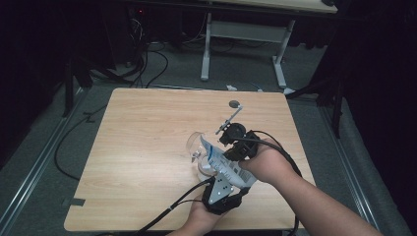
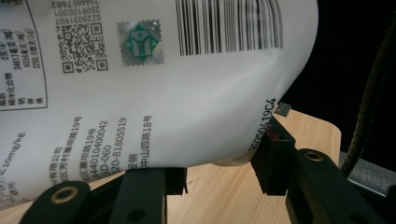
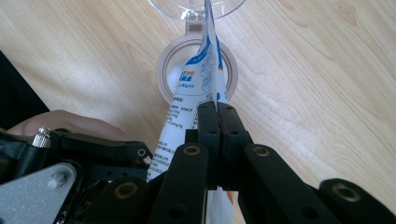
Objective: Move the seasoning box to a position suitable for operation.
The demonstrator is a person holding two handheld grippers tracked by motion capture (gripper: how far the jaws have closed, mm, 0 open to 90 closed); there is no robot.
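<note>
So the white pouch (image 1: 223,164) is tilted over the clear glass cup (image 1: 199,152), long axis slanting down toward its mouth. Right gripper (image 3: 218,114) has its jaws clamped on the pouch's upper edge, left gripper (image 2: 219,170) squeezes its fat bottom end, nearer the tabletop (image 1: 147,147). The left gripper view shows the barcode.

White pouch (image 2: 187,93), blue print, black barcode; light wood table (image 1: 147,137).
</note>
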